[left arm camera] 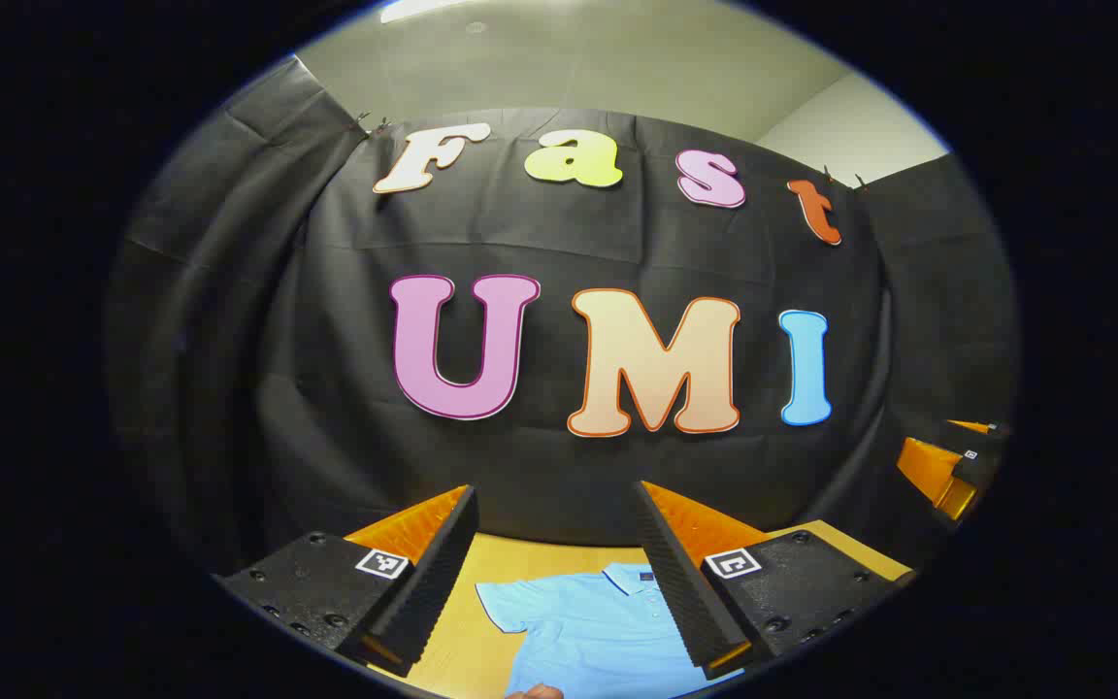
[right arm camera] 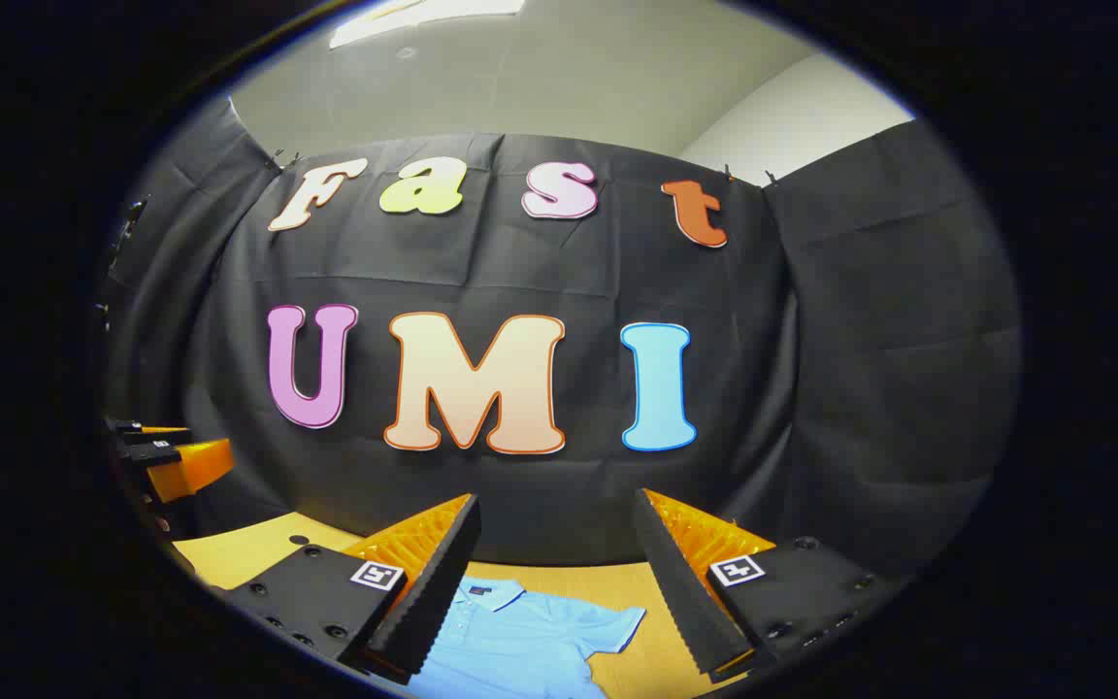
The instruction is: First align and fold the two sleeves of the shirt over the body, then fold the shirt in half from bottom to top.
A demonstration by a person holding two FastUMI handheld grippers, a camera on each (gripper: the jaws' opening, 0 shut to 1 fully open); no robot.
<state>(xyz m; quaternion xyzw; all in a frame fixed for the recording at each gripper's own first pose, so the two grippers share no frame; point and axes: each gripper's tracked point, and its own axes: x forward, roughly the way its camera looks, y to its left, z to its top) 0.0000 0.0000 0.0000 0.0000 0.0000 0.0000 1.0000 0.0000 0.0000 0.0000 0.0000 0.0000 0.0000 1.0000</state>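
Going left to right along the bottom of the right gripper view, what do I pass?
The other hand-held gripper at the far left edge, then this hand-held gripper's left finger, the blue shirt on the table, then its right finger.

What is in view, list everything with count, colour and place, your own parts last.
polo shirt: one, light blue, flat on the table, collar toward the wall, sleeves spread.
table: one, yellowish wood, under the shirt.
booth wall: black cloth, behind the table.
ceiling: pale, above the cloth.
left gripper: one, jaws apart, above the shirt.
right gripper: one, jaws apart, above the shirt.
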